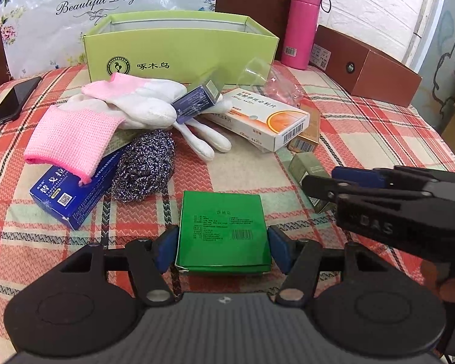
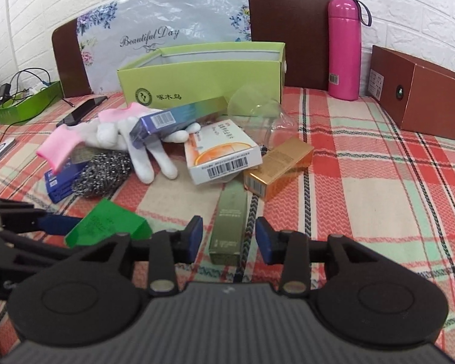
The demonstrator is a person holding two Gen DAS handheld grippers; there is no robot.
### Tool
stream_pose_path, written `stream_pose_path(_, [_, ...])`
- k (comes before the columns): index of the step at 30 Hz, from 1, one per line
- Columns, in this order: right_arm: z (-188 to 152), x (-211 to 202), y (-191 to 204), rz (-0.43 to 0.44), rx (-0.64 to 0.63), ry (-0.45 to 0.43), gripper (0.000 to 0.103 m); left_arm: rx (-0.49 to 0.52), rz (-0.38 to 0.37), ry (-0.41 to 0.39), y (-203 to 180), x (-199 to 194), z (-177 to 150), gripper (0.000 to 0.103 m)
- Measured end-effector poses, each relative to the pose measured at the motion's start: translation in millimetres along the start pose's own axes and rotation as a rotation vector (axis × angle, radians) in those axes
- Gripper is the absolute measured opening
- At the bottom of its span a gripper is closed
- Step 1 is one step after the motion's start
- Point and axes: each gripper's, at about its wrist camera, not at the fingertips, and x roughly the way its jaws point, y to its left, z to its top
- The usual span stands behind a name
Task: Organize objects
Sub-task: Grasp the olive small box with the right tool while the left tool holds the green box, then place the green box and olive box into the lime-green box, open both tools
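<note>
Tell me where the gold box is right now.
In the right wrist view the gold box lies right of centre, against the white medicine box.

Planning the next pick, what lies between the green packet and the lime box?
In the left wrist view, the steel scourer and white gloves lie between green packet and lime box.
</note>
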Motion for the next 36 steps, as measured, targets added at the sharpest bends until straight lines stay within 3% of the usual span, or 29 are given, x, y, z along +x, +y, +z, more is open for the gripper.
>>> stream_pose_path(17, [1.8,21.2,-3.2,-0.009,-0.001,0.025,0.037,0.015,0.017,0.005,-2.7,9.7,9.1,0.066])
stream_pose_path(20, [-0.1,20.5,-1.6,-0.002,-0.013,0.021,0.024,0.024,0.014,0.008,-2.6,8.8,9.3,0.065])
stream_pose_path(25, [-2.5,9.7,-0.4,0.024,-0.016,0.026,0.022,0.031,-0.025,0.009,-3.4,0.9,12.7,0.064])
stream_pose_path(31, [9.3,-17.8,2.3,0.084,-0.019,-0.014,0.022,0.061,-0.092,-0.052,-7.1,-27.0,28.3,0.064])
stream_pose_path(36, [40.1,-33.7,5.2,0.123,-0.047,-0.099,0.022,0.077,-0.108,-0.145,-1.0,-47.3,61.0,0.064])
